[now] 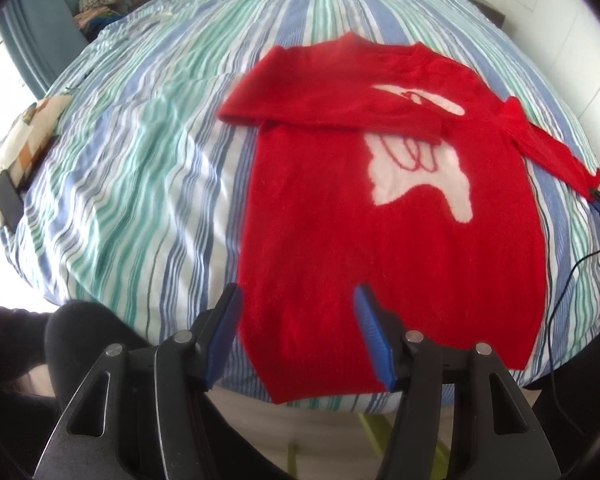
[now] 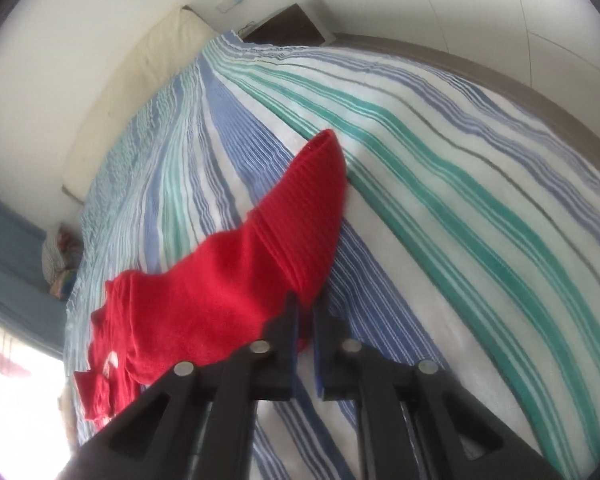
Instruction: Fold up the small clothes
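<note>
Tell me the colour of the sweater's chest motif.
White, with thin red loops, on the red sweater; clearest in the left wrist view.

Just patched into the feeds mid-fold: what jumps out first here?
A bright red sweater with a white motif lies flat on the striped bedspread, one sleeve already folded across its chest. The right hand-held gripper is shut on the other sleeve's ribbed cuff, while the left hand-held gripper hovers open over the hem.
</note>
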A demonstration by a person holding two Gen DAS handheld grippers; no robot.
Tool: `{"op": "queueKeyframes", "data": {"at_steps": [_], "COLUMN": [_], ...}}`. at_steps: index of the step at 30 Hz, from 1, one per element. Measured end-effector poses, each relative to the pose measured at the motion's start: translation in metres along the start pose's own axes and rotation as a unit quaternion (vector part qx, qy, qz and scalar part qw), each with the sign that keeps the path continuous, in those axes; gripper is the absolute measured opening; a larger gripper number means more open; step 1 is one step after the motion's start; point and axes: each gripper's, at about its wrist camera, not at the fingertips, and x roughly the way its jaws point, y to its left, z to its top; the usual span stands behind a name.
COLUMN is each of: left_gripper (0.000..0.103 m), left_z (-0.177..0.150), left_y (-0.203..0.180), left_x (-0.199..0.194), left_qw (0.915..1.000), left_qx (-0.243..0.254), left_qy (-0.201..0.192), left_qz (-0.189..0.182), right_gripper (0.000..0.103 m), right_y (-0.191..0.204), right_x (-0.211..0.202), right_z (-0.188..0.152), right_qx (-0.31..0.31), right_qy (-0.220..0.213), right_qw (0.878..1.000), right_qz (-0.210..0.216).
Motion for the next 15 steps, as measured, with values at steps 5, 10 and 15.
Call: {"op": "queueKeyframes", "data": {"at_steps": [5,10,15], "left_gripper": [0.060,0.060,0.060], "left_z": [-0.001,-0.007,-0.008], "left_y": [0.006,0.007,0.007], "left_x": [0.008,0.010,0.022], "left_qw": [0.9999,0.9998,0.9996], "left_qx": [-0.007,-0.011,0.005], "left_qy": [0.011,0.013,0.014], "left_qz": [0.011,0.010,0.024], "right_gripper": [0.053,0.003,0.003], "right_y": [-0.011,-0.021,-0.036], "right_x": [-0.001,0.000,-0.026], "right_z": [0.007,0.024,0.026], "right_qx": [0.049,0.089,0.053], "right_qy": [-0.030,-0.025,-0.053], "right_qw": [0.997,0.995,0.996], "right_qz": [0.048,0.023,-0.058]}}
